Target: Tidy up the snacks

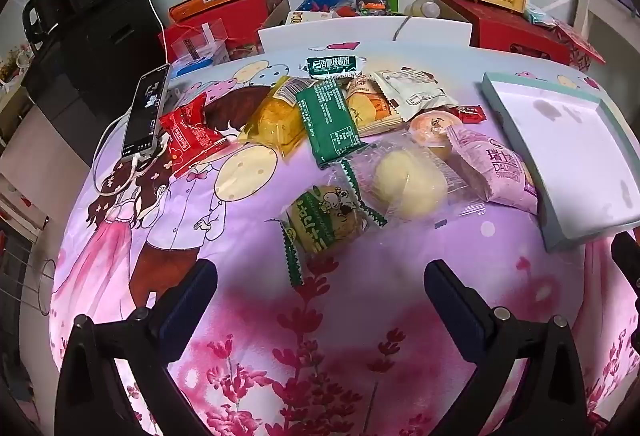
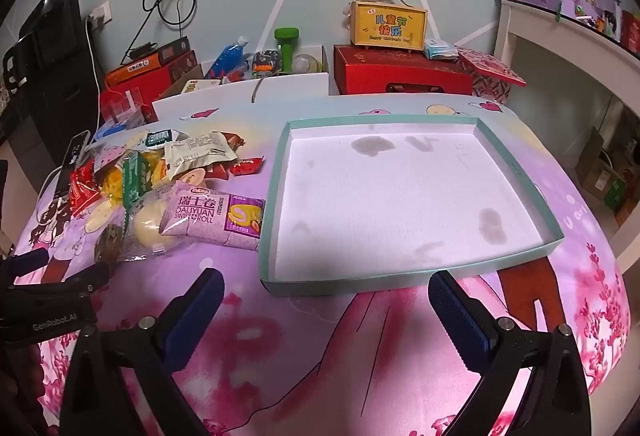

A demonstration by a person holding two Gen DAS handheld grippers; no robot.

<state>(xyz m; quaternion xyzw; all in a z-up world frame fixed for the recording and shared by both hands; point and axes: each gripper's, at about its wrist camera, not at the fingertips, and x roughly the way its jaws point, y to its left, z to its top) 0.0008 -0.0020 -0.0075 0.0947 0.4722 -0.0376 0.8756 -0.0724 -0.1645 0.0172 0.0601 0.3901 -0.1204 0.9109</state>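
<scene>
Teal-rimmed and white inside, the shallow tray lies bare on the tabletop, apparently waiting as the place for the snacks. Left of the tray, the snack pile lies loose and overlapping. The pink Swiss roll packet touches the tray's left wall, so it looks like the easiest first pick. The clear-wrapped yellow bun lies just left of that packet, the green-edged cake packet further left. Both tongs hover wide and hold nothing: the left tongs face the pile, the right tongs face the tray's near wall, which suggests sorting has not begun.
</scene>
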